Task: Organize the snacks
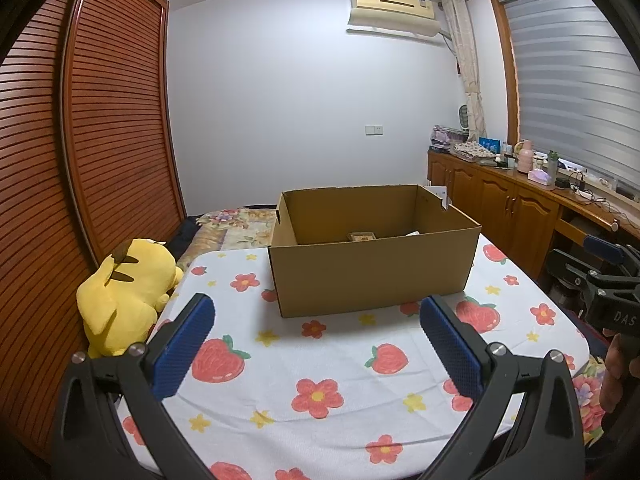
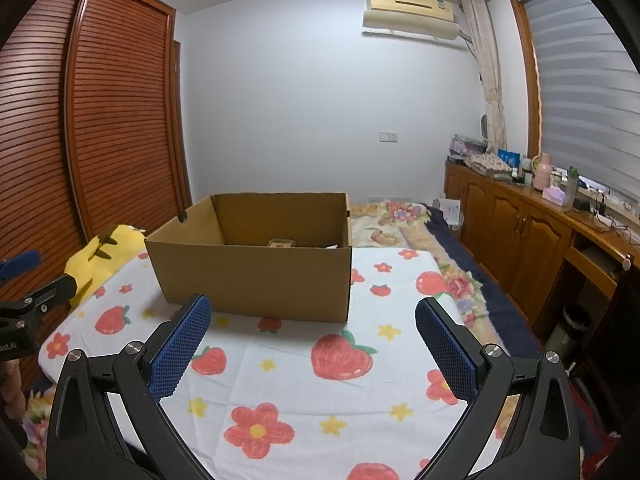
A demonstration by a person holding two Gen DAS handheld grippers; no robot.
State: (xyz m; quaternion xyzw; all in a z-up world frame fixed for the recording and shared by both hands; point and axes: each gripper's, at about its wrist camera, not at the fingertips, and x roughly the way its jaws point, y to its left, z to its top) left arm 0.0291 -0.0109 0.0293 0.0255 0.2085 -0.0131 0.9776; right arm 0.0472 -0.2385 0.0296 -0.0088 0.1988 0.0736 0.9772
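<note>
Cardboard box (image 1: 374,250) sits open on strawberry-print cloth (image 1: 340,364), ahead of both my grippers. Left gripper (image 1: 316,344) jaws apart, holding nothing. Right gripper (image 2: 312,346) same. Small packet (image 2: 282,243) inside box, possibly snack. Yellow plush toy (image 1: 124,296) beside cloth.

Legible lettering: "DAS", cut off, is printed in pale letters on the right gripper (image 1: 616,312), right of the jaws; "LAI", likewise cut off, on the left gripper (image 2: 16,340), left of the jaws.
</note>
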